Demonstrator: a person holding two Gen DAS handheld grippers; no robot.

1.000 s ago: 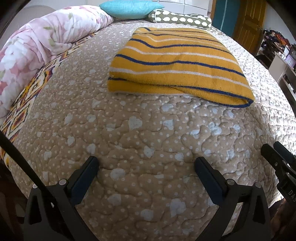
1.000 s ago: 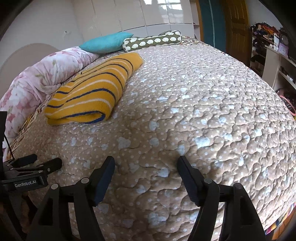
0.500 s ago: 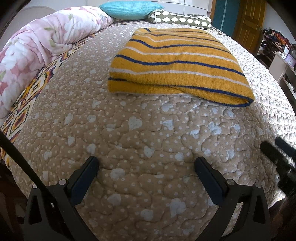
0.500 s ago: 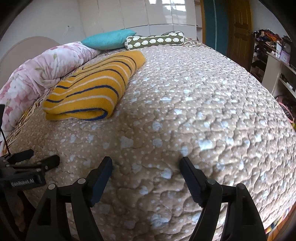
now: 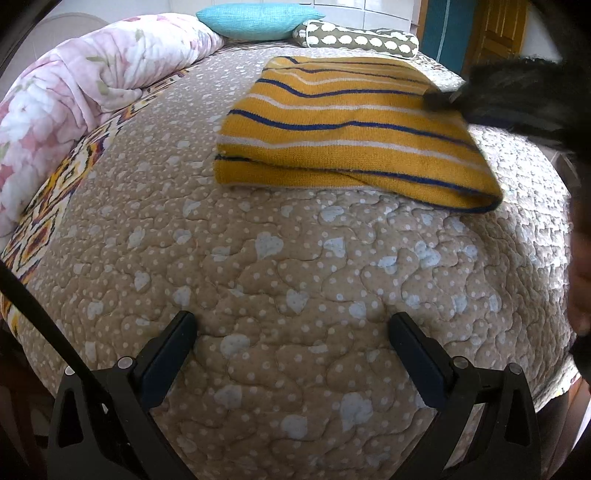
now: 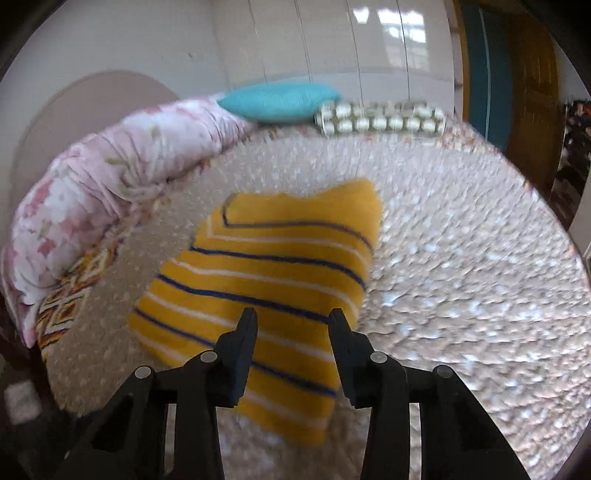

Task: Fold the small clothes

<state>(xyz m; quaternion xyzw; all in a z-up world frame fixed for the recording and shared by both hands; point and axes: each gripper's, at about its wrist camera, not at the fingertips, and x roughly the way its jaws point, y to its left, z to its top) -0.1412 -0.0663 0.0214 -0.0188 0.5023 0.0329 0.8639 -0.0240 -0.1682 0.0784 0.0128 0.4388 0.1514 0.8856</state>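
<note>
A folded yellow sweater (image 5: 351, 136) with blue and white stripes lies on a tan quilted bedspread (image 5: 280, 280), toward the head of the bed. The left gripper (image 5: 291, 325) hangs low near the foot of the bed, well short of the garment, its jaws spread wide and empty. The right gripper (image 6: 293, 317) sits over the sweater's near end — jaws parted to a moderate gap, nothing visibly pinched between them, though this view is blurred. A pink floral duvet (image 5: 85, 85) is bunched along the left side; a teal pillow (image 5: 258, 20) and a spotted bolster (image 5: 360, 38) rest at the head.
</note>
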